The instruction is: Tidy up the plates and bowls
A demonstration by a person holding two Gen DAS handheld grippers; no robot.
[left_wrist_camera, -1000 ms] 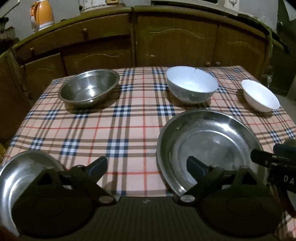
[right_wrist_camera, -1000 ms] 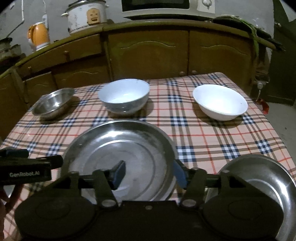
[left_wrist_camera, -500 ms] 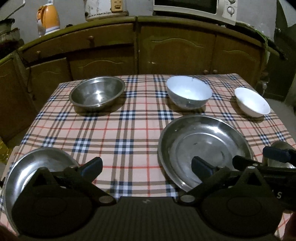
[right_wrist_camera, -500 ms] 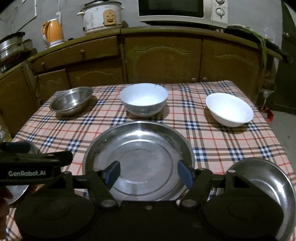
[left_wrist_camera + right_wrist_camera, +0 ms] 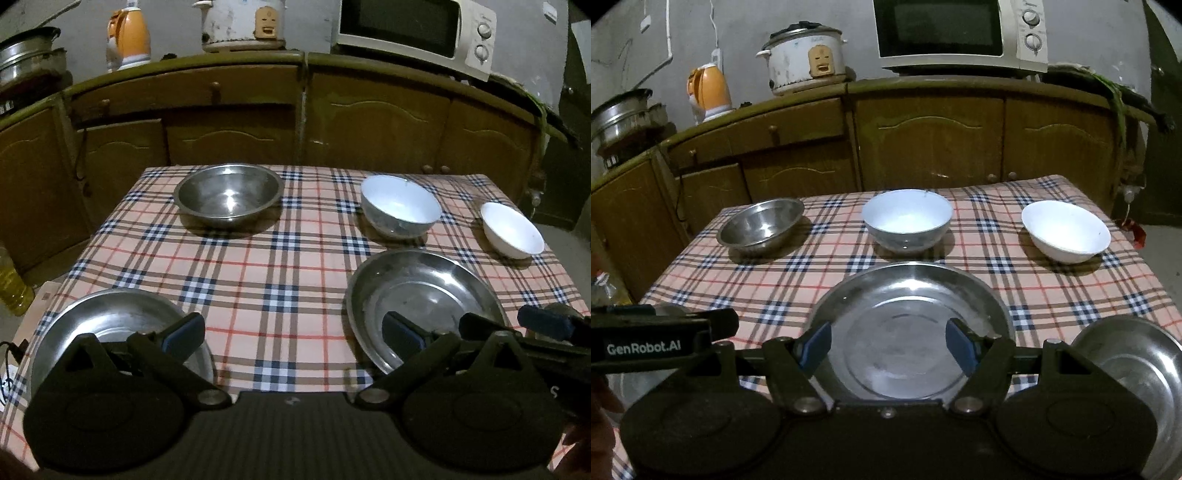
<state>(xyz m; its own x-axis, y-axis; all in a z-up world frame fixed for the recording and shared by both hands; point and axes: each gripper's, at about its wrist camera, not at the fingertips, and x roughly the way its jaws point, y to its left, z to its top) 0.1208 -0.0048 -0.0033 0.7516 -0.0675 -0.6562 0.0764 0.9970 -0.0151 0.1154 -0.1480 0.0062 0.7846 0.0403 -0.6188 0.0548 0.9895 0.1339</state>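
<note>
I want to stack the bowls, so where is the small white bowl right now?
The white bowl sits at the table's far right corner, right of the blue-white bowl and beyond the big steel plate; in the left wrist view it is at the right edge.

On my feeds I count three steel plates, left (image 5: 107, 325), middle (image 5: 908, 325), right (image 5: 1137, 365), three bowls, one steel bowl (image 5: 229, 195), one grey bowl (image 5: 907, 219), one white bowl (image 5: 1065, 230), two grippers, left gripper (image 5: 291, 334), right gripper (image 5: 888, 347).

Left gripper (image 5: 291, 338), right gripper (image 5: 888, 345): fingers spread, holding nothing.
</note>
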